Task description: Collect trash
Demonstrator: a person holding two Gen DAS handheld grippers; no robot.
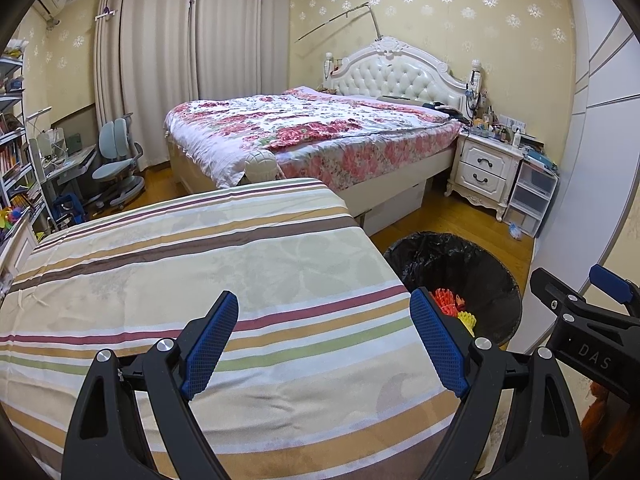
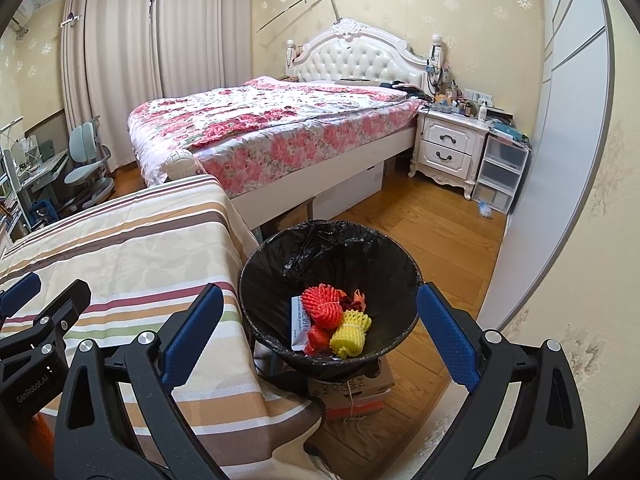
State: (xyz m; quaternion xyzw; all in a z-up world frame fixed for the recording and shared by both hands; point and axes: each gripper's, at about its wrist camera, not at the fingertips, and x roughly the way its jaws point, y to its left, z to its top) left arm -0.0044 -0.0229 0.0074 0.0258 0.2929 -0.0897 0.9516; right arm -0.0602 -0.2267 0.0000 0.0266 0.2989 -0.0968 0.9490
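Note:
A bin with a black liner (image 2: 280,264) stands beside the striped table; it also shows in the left wrist view (image 1: 492,276). Inside lie red foam nets (image 2: 322,306), a yellow foam net (image 2: 350,330), a white packet (image 2: 298,322) and a small orange scrap (image 2: 360,295). My right gripper (image 2: 320,316) is open and empty, held above the bin. My left gripper (image 1: 324,314) is open and empty above the striped tablecloth (image 1: 200,264). The right gripper's body shows at the right edge of the left wrist view (image 1: 592,320).
A bed with a floral quilt (image 2: 272,128) stands beyond the table. A white nightstand (image 2: 448,148) and plastic drawers (image 2: 500,172) are at the right wall. The bin rests on a tied stack of boxes (image 2: 352,392) on the wood floor. A desk chair (image 1: 116,160) is far left.

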